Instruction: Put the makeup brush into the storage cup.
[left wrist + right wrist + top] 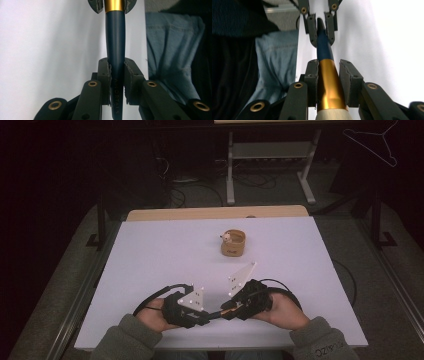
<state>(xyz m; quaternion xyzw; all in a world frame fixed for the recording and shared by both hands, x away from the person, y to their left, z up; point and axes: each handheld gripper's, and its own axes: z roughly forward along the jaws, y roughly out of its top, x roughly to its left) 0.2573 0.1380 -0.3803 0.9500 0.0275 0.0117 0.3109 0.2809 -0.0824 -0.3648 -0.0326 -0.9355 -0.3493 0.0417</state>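
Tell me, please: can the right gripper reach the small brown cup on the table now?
Probably not at once. The right gripper is shut on the gold band of the brush, whose blue handle the left gripper also clamps. The table up to the cup lies free.

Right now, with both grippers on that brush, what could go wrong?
1. The left gripper clamps only the tapering dark blue handle; the brush could slide along the pads.
2. The right gripper sits on the smooth gold ferrule, and one pad looks slightly off it, so the grip may slip.
3. Both hold the brush near the table edge; dropped, it might fall off, far from the tan cup.
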